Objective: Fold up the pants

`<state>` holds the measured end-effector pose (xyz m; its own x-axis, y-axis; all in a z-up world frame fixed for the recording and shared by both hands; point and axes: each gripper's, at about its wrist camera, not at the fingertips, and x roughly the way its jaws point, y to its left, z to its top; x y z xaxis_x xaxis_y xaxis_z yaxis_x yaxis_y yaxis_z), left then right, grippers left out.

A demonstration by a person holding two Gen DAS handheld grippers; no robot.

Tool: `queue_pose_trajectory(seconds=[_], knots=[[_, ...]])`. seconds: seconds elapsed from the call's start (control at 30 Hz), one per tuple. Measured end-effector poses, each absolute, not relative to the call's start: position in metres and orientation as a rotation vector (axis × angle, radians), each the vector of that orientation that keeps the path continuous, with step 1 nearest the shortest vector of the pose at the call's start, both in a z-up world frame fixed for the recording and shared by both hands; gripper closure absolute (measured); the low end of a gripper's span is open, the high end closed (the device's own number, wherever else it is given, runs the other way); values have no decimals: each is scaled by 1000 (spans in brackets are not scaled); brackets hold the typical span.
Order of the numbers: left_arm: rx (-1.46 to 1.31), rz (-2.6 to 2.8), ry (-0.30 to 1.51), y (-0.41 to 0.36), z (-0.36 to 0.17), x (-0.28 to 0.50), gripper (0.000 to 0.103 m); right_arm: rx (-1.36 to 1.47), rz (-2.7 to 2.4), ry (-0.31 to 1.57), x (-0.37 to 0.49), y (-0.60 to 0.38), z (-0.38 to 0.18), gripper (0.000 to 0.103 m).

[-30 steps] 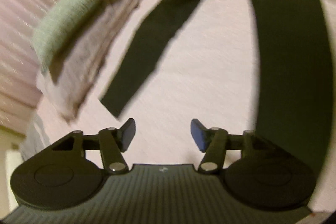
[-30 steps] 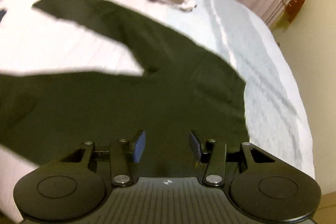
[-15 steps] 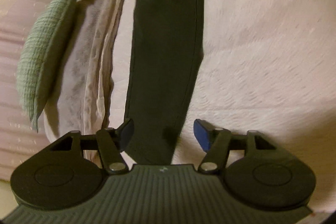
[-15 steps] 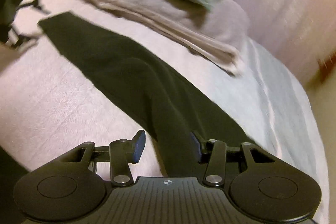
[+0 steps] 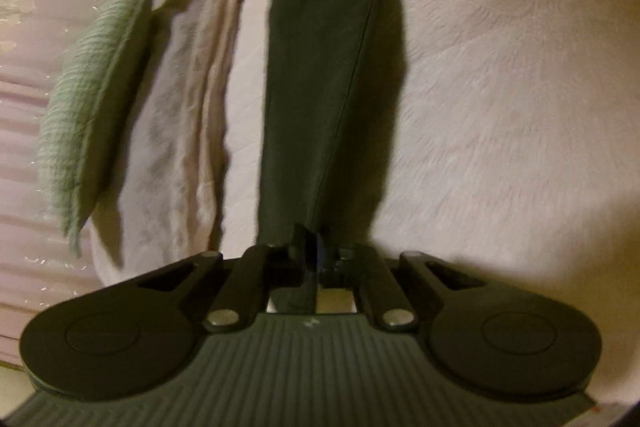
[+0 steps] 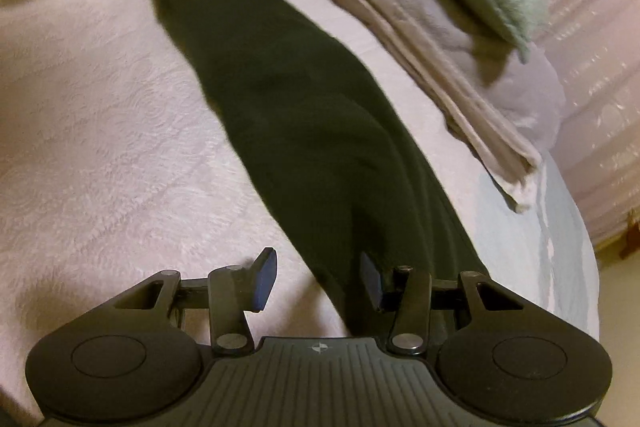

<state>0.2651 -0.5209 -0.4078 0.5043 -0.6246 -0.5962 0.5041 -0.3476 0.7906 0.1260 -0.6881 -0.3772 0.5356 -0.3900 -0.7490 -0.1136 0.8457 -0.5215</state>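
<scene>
The dark pants (image 5: 332, 75) are lying lengthwise on the white bedspread (image 5: 520, 107), legs now stacked into one long strip beside the folded linens (image 5: 192, 115) and green pillow (image 5: 92, 107). The left gripper (image 5: 314, 253) has just been closing and is now pinching the near leg end. The right gripper (image 6: 318, 279) is hanging half open over the other end (fabric between the jaws, not pressed). Both ends are nearly secured for a crosswise fold.

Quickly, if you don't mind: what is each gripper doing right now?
Left gripper: its jaws have just closed, shut on the hem end of the pants.
Right gripper: open, with the pants' edge between its fingers, not clamped.
</scene>
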Motion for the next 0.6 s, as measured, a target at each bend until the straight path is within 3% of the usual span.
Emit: queue_pose_trajectory(seconds=[0.27, 0.3, 0.33, 0.37, 0.6], knots=[[1515, -1229, -90, -507, -387, 274, 100, -727, -143, 1020, 149, -664, -409, 64], [1515, -1233, -98, -505, -388, 274, 100, -732, -143, 1020, 148, -662, -407, 70], [1523, -1234, -112, -502, -389, 274, 100, -741, -140, 1022, 146, -658, -406, 91], [1532, -1231, -119, -501, -390, 275, 100, -745, -142, 1020, 144, -655, -405, 103], [1548, -1224, -79, -494, -405, 282, 100, -665, -132, 1007, 149, -641, -402, 103]])
